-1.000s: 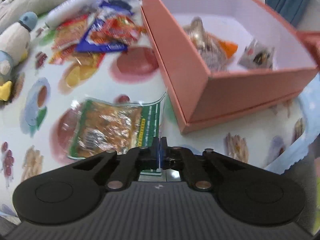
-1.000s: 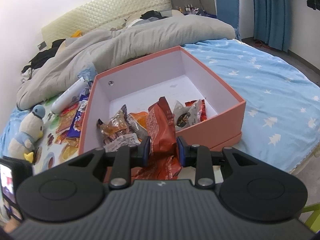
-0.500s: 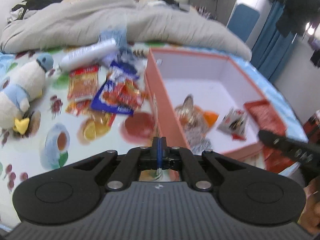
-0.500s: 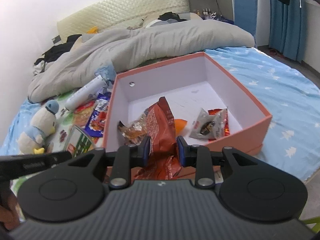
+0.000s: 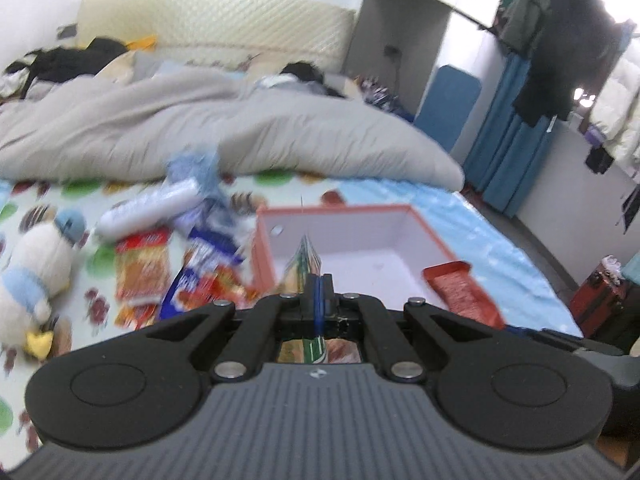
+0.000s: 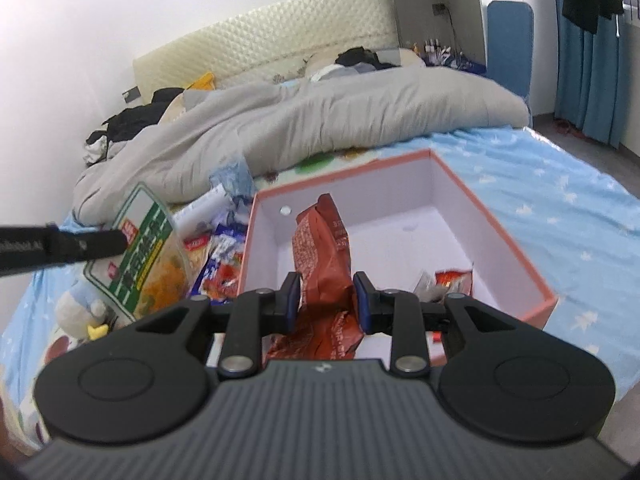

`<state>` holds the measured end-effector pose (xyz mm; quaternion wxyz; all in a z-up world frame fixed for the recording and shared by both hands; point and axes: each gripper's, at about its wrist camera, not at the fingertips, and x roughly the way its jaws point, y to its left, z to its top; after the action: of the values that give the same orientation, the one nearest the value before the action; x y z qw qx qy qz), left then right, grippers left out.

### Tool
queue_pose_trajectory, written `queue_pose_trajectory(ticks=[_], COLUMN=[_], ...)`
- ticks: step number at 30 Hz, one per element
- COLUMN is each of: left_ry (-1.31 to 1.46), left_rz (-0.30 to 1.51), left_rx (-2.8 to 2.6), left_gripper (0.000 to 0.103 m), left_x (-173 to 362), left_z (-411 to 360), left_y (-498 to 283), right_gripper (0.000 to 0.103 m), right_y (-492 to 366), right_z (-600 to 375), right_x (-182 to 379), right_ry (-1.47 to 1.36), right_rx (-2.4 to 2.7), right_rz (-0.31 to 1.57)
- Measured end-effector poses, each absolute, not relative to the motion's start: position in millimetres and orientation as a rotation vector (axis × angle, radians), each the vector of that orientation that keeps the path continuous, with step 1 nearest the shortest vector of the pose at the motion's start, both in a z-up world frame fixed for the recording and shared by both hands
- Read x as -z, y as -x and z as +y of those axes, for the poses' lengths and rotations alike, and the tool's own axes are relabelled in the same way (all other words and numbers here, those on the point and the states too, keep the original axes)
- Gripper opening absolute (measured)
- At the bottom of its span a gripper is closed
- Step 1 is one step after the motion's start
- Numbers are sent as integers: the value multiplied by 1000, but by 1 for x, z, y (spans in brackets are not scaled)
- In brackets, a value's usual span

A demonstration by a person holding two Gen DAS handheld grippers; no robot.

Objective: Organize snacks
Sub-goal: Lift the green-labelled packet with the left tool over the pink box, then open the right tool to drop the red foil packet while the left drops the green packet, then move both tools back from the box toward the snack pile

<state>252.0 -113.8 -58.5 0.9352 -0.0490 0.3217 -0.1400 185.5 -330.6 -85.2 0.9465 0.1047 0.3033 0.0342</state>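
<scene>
A flat green snack bag (image 6: 148, 252) is pinched at its edge by the left tool (image 5: 316, 300), whose jaws are pressed tight together on it. The bag is held up in the air, left of the pink box (image 6: 500, 240) and above the loose snacks (image 5: 144, 268) on the bed (image 6: 560, 200). A red snack bag (image 6: 324, 256) is squeezed between the narrow jaws of the right tool (image 6: 326, 300) and is held upright over the near side of the box. More small snacks (image 6: 452, 280) are seen at the near right of the box. A toy penguin (image 5: 36, 264) is seen at the far left.
</scene>
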Motion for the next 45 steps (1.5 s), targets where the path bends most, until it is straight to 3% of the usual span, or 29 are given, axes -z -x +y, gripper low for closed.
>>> queue_pose_trajectory(ticks=[8,21,23,25,27,29,34,39,45], left_ry=[89,17,0,0,-4,-11,-12,-7,10], left_rz=[684,997,997,1002,982,954,894,804,759], left_rx=[388,413,383,398,397,400,425,423,369], left_gripper=[0,1,2,9,21,43,45,54,54], left_x=[42,117,118,117,112,105,78,56,53], left_z=[-167,-207,-206,-204,-202,-199,-191,-175,-144], left_y=[-285,-345,-347,-346,-343,-340,-326,-304,-280], right_gripper=[32,33,39,59,59,59,59,59,59], right_y=[-216,-246,-245,-242,-240,-235,-222,-208,-195], right_z=[-350,-370,-373,-375,-377,-378,-373,-364,-343], right_x=[72,125,125,121,116,108,86,67,57], right_ry=[-194,-178,-193,-198,-194,-205,-197,-180,-135], right_rx=[-62,-29,-18,-15,-17,-42,-57,-74,-108], right_rz=[663,896,898,886,867,835,753,679,613])
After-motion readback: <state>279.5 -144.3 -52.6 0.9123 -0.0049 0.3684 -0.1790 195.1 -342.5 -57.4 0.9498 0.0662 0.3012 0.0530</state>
